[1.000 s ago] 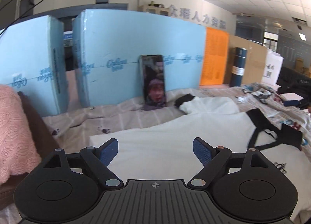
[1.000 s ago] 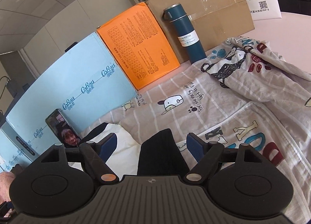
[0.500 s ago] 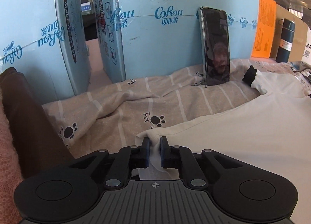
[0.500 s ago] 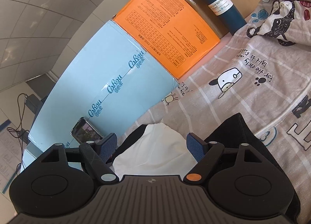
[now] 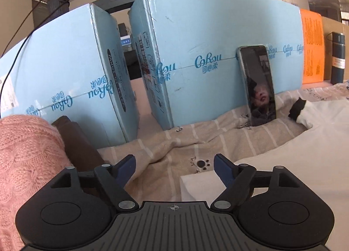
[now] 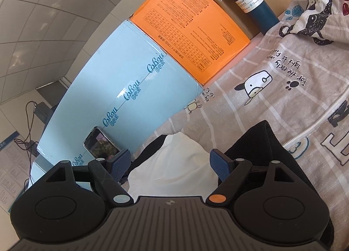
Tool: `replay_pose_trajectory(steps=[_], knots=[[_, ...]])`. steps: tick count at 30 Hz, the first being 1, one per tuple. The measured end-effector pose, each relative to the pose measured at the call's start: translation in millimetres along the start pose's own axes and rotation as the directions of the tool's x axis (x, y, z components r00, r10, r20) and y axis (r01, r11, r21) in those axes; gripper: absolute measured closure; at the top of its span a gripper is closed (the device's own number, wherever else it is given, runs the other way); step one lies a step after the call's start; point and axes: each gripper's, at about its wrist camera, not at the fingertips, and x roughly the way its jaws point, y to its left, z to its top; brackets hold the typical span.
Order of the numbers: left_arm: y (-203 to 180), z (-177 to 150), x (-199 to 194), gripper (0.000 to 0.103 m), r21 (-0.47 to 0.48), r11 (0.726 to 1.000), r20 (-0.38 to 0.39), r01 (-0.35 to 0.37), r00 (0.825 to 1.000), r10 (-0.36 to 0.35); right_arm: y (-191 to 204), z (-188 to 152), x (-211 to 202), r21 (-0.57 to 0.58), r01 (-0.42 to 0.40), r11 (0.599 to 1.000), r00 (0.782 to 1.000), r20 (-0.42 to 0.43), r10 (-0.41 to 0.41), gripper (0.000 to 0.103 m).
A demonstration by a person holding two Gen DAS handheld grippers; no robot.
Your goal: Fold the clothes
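Striped sheet [image 5: 218, 139] (paw prints), white shirt [image 5: 294, 163]

The white shirt [image 5: 294, 163] looked like smooth matte cotton, its black cuff [image 5: 296, 108] a ribbed knit. The striped sheet [image 5: 174, 148] was soft printed cloth. The pink sweater [image 5: 26, 155] was fuzzy and chunky-knit. The blue boxes [image 5: 218, 63] were glossy-taped cardboard, the phone [image 5: 258, 85] shiny glass, and the bottle [image 6: 244, 0] satin-coated metal.
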Motion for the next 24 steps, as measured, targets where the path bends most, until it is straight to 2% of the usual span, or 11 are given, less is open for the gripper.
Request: replay_pose_trajectory(steps=[1,3,6,8,13,15,17,24], knots=[[-2.6,-3.0,-6.2,0.02,-0.008,0.999,-0.01,0.043,0.999,-0.043,0.1,0.0,0.1,-0.001,-0.001,1.0,1.0,-0.001,0.001,0.024],[-12.1,-12.4,-13.8,0.014,0.012,0.996,-0.037,0.085,0.996,-0.085,0.4,-0.1,0.3,-0.003,-0.003,1.0,1.0,-0.003,0.003,0.024],[-24.3,-29.1,-8.2,0.014,0.059,0.996,-0.11,0.071,0.992,-0.064,0.7,0.0,0.3,-0.005,-0.002,1.0,1.0,-0.001,0.002,0.024],[-27.0,-37.9,-1.4,0.014,0.098,0.995,-0.152,0.025,0.988,-0.01,0.5,-0.2,0.4,-0.004,-0.002,1.0,1.0,-0.003,0.002,0.024],[-26.0,-42.9,-5.5,0.011,0.189,0.979,-0.138,-0.079,0.985,0.106,1.9,-1.5,0.3,-0.015,-0.001,1.0,1.0,-0.005,0.001,0.024],[-25.3,-41.7,-10.9,0.011,0.205,0.974,-0.127,-0.094,0.984,0.122,2.4,-1.7,0.6,-0.018,-0.004,1.0,1.0,-0.008,0.004,0.024],[-24.2,-39.1,-17.7,0.011,0.2,0.974,-0.107,-0.104,0.986,0.127,3.2,-2.1,0.6,-0.023,-0.008,1.0,1.0,-0.01,0.007,0.024],[-22.1,-33.9,-50.6,0.011,0.127,0.989,-0.049,-0.071,0.996,0.077,10.5,-3.1,-5.6,-0.051,-0.056,0.997,0.998,0.005,0.056,0.024]])
